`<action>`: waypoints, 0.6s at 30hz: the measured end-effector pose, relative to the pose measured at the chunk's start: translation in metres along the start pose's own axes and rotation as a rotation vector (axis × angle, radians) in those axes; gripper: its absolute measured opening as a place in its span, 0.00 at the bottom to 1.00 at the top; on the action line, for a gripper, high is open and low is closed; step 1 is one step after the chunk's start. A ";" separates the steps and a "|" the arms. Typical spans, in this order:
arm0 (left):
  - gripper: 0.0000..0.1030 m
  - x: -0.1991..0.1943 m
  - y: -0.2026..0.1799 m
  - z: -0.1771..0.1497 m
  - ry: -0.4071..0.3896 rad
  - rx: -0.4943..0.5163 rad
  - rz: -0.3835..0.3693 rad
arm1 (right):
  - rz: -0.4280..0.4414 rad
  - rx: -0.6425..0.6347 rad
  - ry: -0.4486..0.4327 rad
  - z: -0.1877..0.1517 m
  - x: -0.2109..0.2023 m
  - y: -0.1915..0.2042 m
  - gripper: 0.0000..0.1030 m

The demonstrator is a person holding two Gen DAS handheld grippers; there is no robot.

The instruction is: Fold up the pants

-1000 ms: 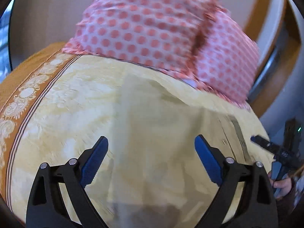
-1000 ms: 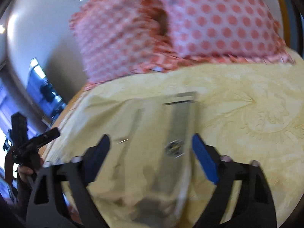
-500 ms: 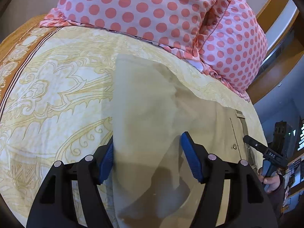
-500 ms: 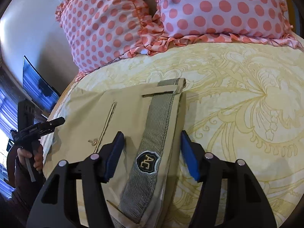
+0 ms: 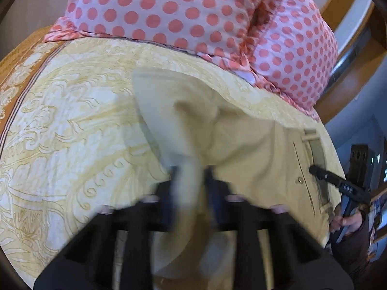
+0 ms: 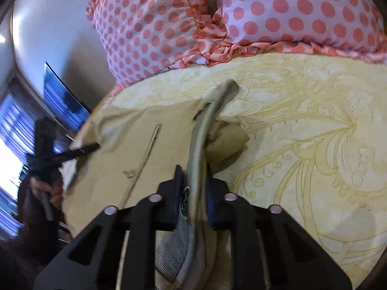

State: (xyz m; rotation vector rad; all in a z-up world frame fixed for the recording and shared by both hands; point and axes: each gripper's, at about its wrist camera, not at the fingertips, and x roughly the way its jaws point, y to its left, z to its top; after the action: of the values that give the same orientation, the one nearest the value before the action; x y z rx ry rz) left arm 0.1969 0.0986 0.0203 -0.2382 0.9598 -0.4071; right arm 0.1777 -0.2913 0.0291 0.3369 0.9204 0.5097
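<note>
Beige pants lie on a yellow patterned bedspread. My left gripper is shut on a bunched fold of the pant leg fabric, which rises in a ridge. My right gripper is shut on the grey striped waistband of the pants, which is pulled up on edge. The right gripper also shows in the left wrist view at the waistband. The left gripper shows in the right wrist view at the far end of the pants.
Two pink polka-dot pillows sit at the head of the bed, just beyond the pants. An orange border edges the bedspread at left. A dark screen stands by the wall.
Both grippers came down onto the pants and closed: the left on the leg fabric, the right on the waistband. The cloth now bunches and lifts at both grips.
</note>
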 end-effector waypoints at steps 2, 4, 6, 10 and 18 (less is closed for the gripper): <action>0.08 -0.003 -0.003 -0.001 -0.018 0.020 0.014 | 0.048 0.037 -0.016 0.001 -0.005 -0.006 0.10; 0.07 -0.008 -0.006 0.002 -0.038 0.030 0.020 | 0.072 0.051 -0.031 0.005 -0.008 -0.008 0.09; 0.06 -0.011 -0.009 0.008 -0.061 0.040 0.026 | 0.067 0.037 -0.042 0.013 -0.010 -0.005 0.09; 0.03 -0.014 -0.021 0.041 -0.126 0.074 0.062 | 0.043 -0.016 -0.096 0.046 -0.011 0.003 0.09; 0.04 0.037 -0.023 0.105 -0.128 0.055 0.130 | -0.085 0.072 -0.127 0.100 0.024 -0.038 0.09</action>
State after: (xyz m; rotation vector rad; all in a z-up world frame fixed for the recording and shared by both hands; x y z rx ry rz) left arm 0.2972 0.0631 0.0596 -0.1491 0.8323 -0.2950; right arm 0.2826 -0.3155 0.0516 0.3894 0.8269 0.3734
